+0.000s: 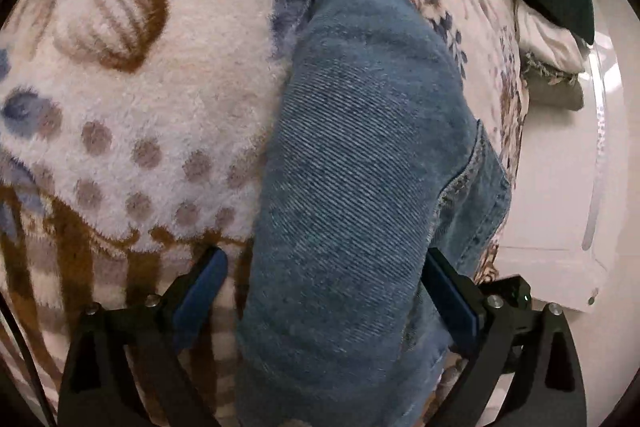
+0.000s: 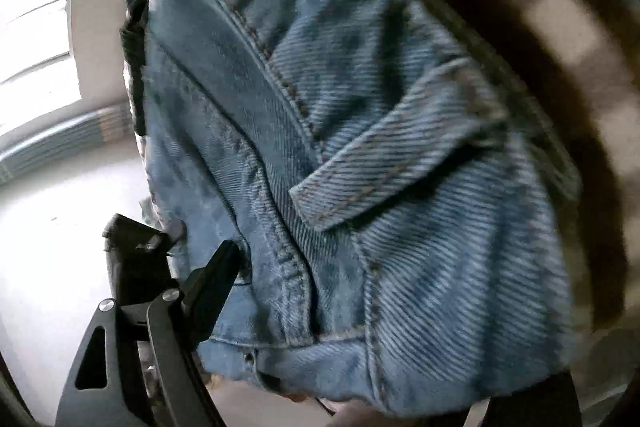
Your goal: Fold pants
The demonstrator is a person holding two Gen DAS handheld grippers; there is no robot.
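**Denim Between Spread Tools, Fold Under Way**

Blue-padded fingers [image 1: 202, 287] of the left tool [image 1: 324, 291] stood wide at the bottom of the left wrist view, one on each side of a folded length of the jeans [image 1: 360, 155], neither pad visibly pressing the cloth. That denim ran from the lower centre of the frame up toward the top centre, lying on a fleecy patterned blanket [image 1: 132, 99] that covered the bed. At the right edge of the frame a pale floor [image 1: 560, 187] showed, with folded linens [image 1: 548, 43] in the upper right.

In the right wrist view only one black finger [image 2: 208, 291] of the right tool [image 2: 320, 311] could be seen, at the lower left, beside the cloth; the other was out of frame or hidden behind the garment. Its jaws seemed spread too, pinching nothing. Seams and a pocket flap [image 2: 372, 167] filled the middle of that blurred frame, so this tool faced the waist end.

Denim of this kind is likely fairly heavy, soft but thick, and not slippery; it should keep a crease. Stitched seams, the waistband or the folded edge would give the firmest hold, since several layers bunch there.
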